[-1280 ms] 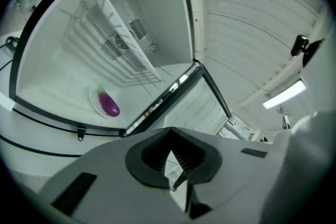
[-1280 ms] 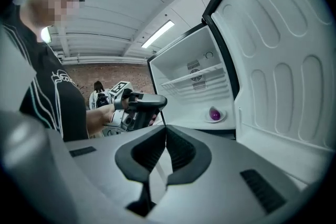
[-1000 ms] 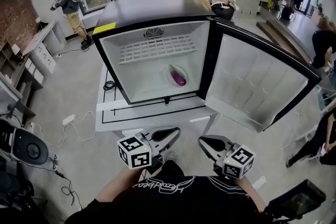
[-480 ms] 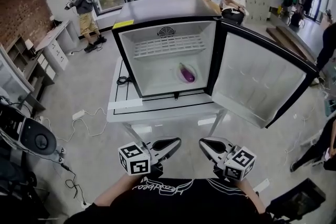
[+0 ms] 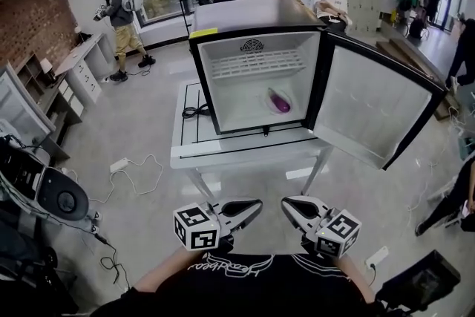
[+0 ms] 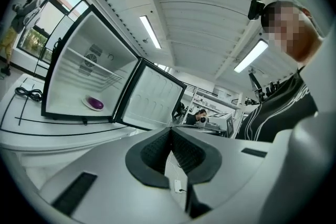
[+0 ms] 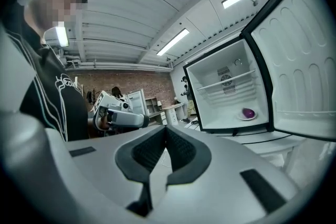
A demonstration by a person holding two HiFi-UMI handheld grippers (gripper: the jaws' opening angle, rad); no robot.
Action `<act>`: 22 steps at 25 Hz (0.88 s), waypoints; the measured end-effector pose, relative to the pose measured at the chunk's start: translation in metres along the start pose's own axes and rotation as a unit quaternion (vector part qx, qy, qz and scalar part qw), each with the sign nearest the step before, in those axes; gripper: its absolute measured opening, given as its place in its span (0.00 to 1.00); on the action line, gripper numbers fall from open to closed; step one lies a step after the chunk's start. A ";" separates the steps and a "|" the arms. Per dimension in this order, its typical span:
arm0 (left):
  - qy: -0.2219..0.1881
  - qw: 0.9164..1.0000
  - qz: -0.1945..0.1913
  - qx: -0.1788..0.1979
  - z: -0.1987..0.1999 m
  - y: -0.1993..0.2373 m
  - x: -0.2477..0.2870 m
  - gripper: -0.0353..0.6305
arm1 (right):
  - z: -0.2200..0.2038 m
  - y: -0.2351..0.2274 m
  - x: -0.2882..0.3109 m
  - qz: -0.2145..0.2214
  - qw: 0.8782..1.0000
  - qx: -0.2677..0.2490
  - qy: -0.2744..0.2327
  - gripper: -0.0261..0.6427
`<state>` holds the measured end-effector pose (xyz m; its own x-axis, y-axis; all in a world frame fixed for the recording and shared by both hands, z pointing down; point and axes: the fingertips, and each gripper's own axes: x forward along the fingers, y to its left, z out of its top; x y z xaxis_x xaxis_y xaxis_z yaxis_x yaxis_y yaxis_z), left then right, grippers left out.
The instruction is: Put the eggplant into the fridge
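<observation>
Fridge (image 5: 256,13) now farther away, eggplant (image 5: 280,101) inside, door (image 5: 371,104) open

Both grippers are held low, just in front of the person's chest, side by side and pointing forward at about level. The left gripper (image 5: 254,203) has its jaws pressed together with nothing between them; the right gripper (image 5: 286,203) is the same (its dark pads (image 7: 181,152) meet at the tips in its own view). The two tips angle slightly toward each other, near but apart; bare forearms (image 5: 159,272) reach back from the marker cubes (image 5: 196,226).
</observation>
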<state>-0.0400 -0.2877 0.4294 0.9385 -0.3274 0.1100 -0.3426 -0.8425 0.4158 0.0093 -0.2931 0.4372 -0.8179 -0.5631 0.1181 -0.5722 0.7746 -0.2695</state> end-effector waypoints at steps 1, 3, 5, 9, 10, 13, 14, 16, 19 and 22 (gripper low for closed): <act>0.005 1.000 0.004 0.009 -0.002 -0.001 -0.011 0.06 | 0.000 0.010 0.003 0.003 1.000 0.005 -0.006 0.05; 0.014 0.999 0.011 0.028 -0.007 -0.003 -0.030 0.06 | 0.000 0.026 0.007 -0.001 1.000 0.011 -0.007 0.05; 0.011 0.999 0.009 0.031 -0.010 -0.005 -0.044 0.06 | -0.004 0.037 0.009 -0.010 1.000 0.005 -0.003 0.05; 0.002 0.999 -0.003 0.034 -0.012 -0.015 -0.068 0.06 | -0.006 0.061 0.009 -0.035 0.999 0.000 0.005 0.05; 0.001 0.999 -0.008 0.036 -0.012 -0.018 -0.075 0.06 | -0.007 0.067 0.010 -0.040 0.999 -0.001 0.003 0.05; -0.006 0.999 -0.022 0.040 -0.016 -0.026 -0.095 0.06 | -0.014 0.082 0.012 -0.048 0.999 -0.014 -0.013 0.05; -0.007 0.999 -0.025 0.041 -0.018 -0.028 -0.100 0.06 | -0.016 0.087 0.012 -0.049 0.998 -0.025 -0.016 0.05; -0.010 0.998 -0.030 0.045 -0.022 -0.032 -0.108 0.06 | -0.021 0.096 0.013 -0.051 0.998 -0.044 -0.021 0.05; -0.011 0.998 -0.033 0.049 -0.026 -0.038 -0.119 0.06 | -0.026 0.108 0.013 -0.053 0.997 -0.045 -0.021 0.05; -0.012 0.998 -0.039 0.053 -0.026 -0.046 -0.124 0.06 | -0.027 0.116 0.010 -0.062 0.996 -0.061 -0.013 0.05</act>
<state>-0.1397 -0.1972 0.4199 0.9615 -0.2685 0.0586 -0.2727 -0.9059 0.3238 -0.0672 -0.2013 0.4332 -0.7389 -0.6634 0.1175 -0.6738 0.7264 -0.1358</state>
